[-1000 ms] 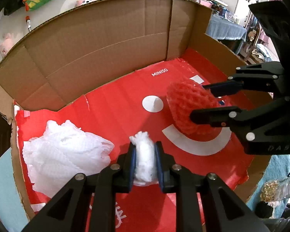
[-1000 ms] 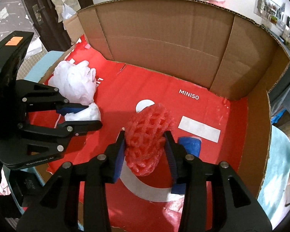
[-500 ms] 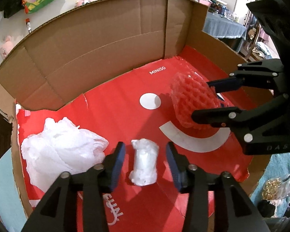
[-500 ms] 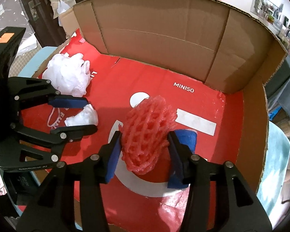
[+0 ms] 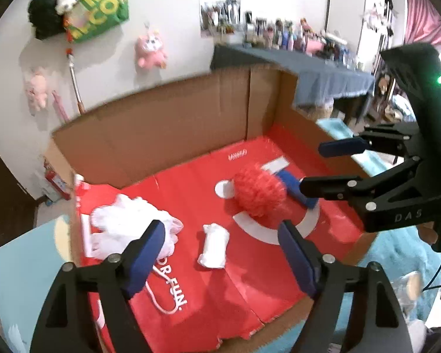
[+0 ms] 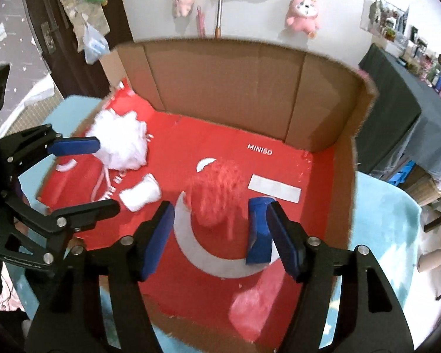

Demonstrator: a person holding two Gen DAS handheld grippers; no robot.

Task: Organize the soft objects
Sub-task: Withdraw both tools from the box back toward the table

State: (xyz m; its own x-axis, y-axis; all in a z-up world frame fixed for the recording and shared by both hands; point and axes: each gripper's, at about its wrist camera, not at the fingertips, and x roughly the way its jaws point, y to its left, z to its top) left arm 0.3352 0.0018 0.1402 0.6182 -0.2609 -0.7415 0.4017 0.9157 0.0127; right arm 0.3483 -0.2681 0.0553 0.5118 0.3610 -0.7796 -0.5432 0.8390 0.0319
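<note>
Both jaws have just been opening and stand wide, gripping nothing. Below the left gripper (image 5: 220,241), a small white foam roll (image 5: 213,245) lies free on the red sheet (image 5: 250,294), long axis running away from it. The right gripper (image 6: 219,229) hangs over a red foam net (image 6: 217,194), beside a blue block (image 6: 258,229). A cardboard box (image 6: 226,88), walled behind and right, open in front, also holds a white foam pile (image 6: 120,144) at left.
</note>
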